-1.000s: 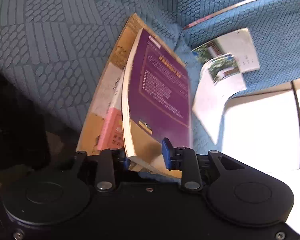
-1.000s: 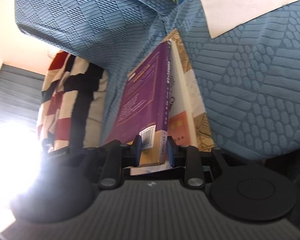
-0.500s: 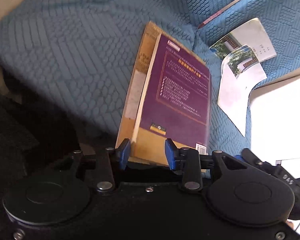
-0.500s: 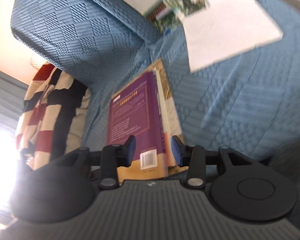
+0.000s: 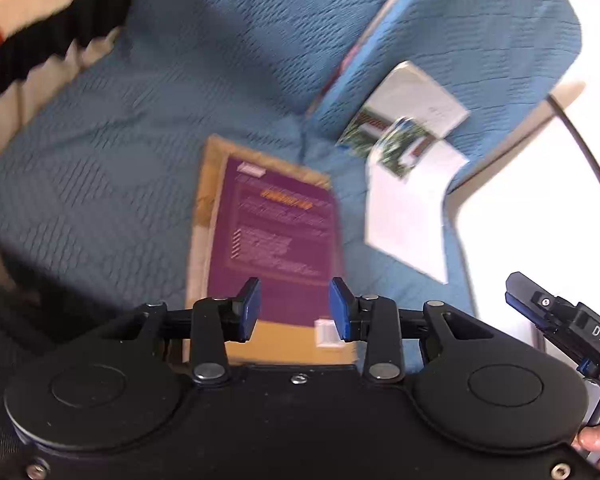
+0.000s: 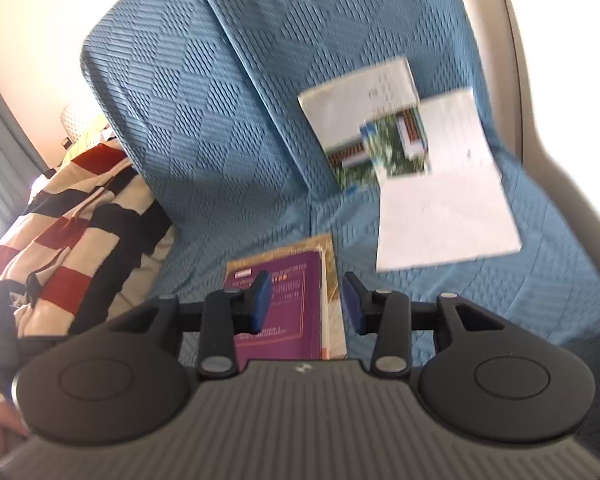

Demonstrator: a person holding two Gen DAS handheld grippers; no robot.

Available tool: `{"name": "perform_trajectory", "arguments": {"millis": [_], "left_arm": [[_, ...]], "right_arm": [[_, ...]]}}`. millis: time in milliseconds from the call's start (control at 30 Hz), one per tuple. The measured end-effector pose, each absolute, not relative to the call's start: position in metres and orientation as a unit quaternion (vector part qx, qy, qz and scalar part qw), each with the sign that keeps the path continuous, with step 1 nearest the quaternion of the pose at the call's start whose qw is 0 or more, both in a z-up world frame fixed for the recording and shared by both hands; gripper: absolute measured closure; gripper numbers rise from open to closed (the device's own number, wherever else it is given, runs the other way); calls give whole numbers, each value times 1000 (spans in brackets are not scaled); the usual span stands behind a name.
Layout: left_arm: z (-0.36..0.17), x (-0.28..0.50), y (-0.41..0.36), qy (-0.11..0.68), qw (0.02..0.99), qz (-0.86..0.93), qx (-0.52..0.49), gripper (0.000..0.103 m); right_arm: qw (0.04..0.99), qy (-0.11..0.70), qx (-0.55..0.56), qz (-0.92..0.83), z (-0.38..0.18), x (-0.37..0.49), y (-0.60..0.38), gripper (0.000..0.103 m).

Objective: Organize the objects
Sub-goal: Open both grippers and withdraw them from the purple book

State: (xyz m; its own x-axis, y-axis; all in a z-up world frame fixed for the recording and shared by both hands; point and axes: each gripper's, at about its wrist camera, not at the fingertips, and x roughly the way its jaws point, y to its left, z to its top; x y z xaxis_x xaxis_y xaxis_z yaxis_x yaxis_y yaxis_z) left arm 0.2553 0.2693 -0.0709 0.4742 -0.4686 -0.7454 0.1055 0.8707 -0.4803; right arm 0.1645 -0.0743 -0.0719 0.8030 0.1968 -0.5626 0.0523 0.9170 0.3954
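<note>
Both grippers, left [image 5: 294, 308] and right [image 6: 306, 306], have let go of the purple book [image 5: 276, 240] and lifted off; right jaws just opened, both now part-open, empty. Book lies stacked on the sofa [image 5: 100, 160] (booklets [image 6: 420, 160] still loose beside it).

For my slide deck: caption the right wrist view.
Open right hand-held gripper above a purple-covered book stacked on a tan book, on a blue quilted sofa cover.
</note>
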Motion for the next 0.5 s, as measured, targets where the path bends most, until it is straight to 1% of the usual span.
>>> {"name": "perform_trajectory", "arguments": {"millis": [400,500], "left_arm": [[-12,228,232,412,875,-208,-144,69],[-4,221,226,402,882,-207,-133,68]], "right_arm": [[955,259,142,4,-26,124,-66,60],[959,249,133,0,-19,115,-66,57]]}}
